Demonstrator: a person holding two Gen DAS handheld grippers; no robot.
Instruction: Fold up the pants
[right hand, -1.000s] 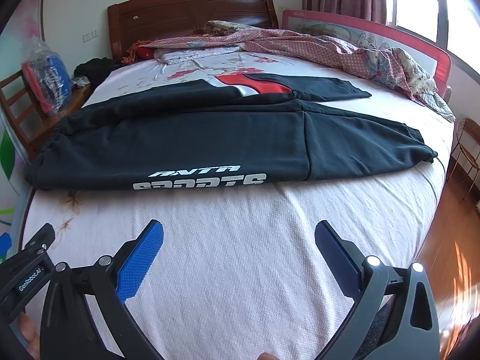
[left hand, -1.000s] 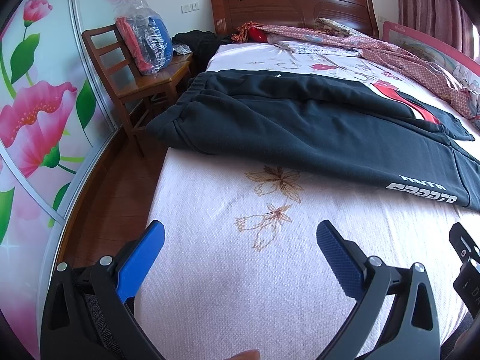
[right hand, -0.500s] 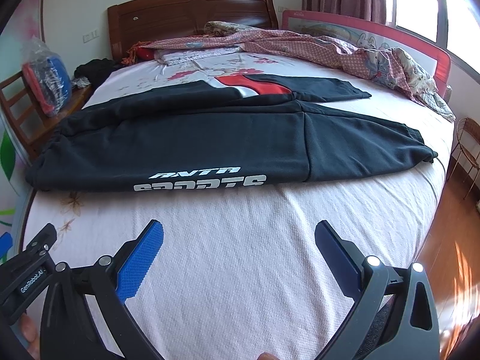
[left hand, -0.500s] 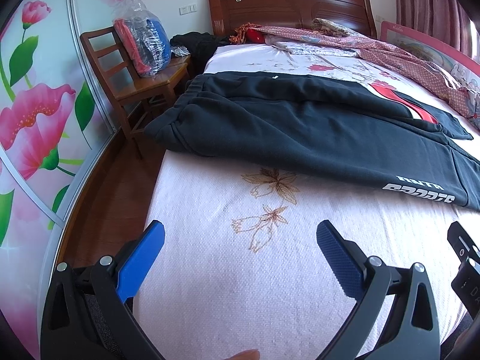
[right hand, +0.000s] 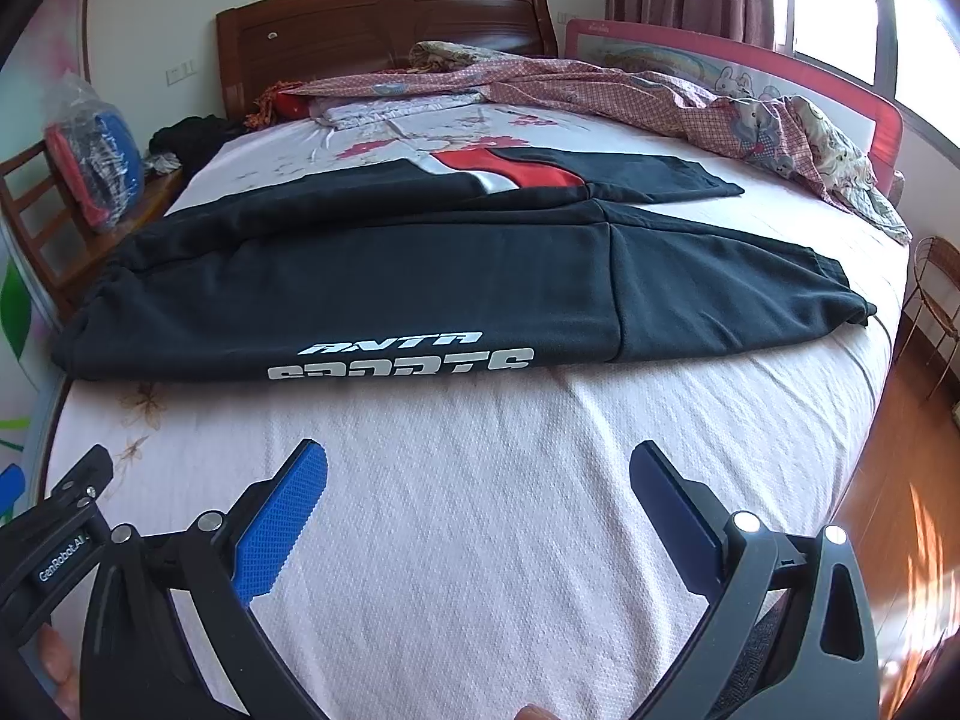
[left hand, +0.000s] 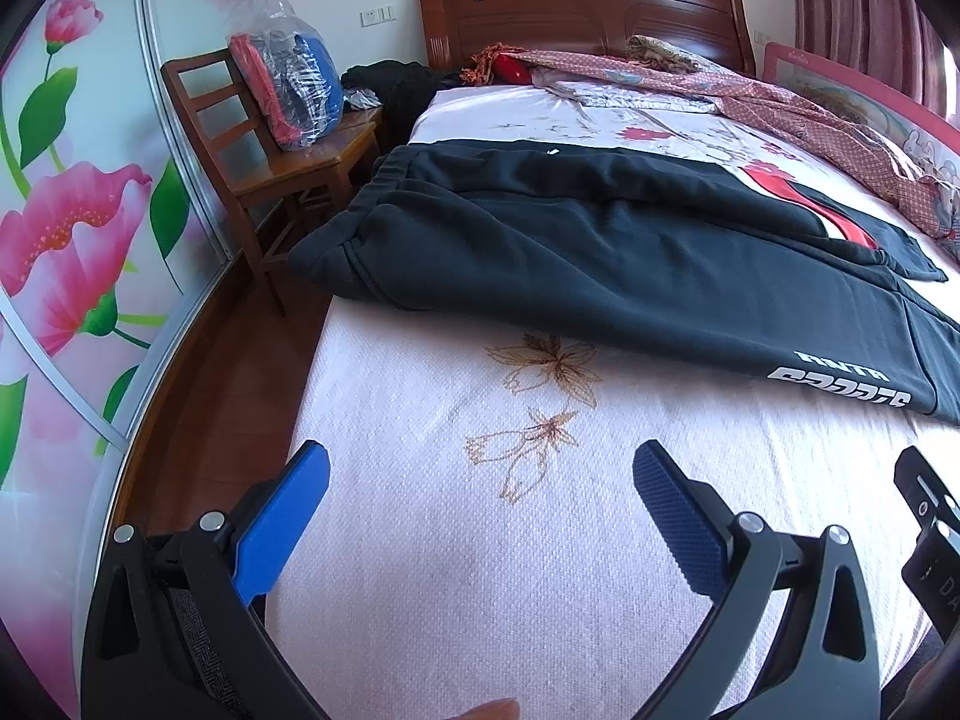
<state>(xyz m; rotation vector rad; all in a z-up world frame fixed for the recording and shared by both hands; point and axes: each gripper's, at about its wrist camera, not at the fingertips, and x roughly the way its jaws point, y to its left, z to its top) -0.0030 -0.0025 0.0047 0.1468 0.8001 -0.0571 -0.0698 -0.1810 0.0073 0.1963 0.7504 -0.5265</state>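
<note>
On the bed [left hand: 540, 570], left wrist view: left gripper [left hand: 480, 468] spread, empty; pants [left hand: 600, 252] ahead, waistband end nearer this side | right wrist view: right gripper [right hand: 477, 468] spread, empty; pants [right hand: 420, 282] lie crosswise ahead, cuffs toward its right

Both grippers hover above the bed [left hand: 540, 570], short of its near edge: left gripper [left hand: 480, 480] and right gripper [right hand: 479, 480] side by side, jaws spread wide, gripping nothing.
</note>
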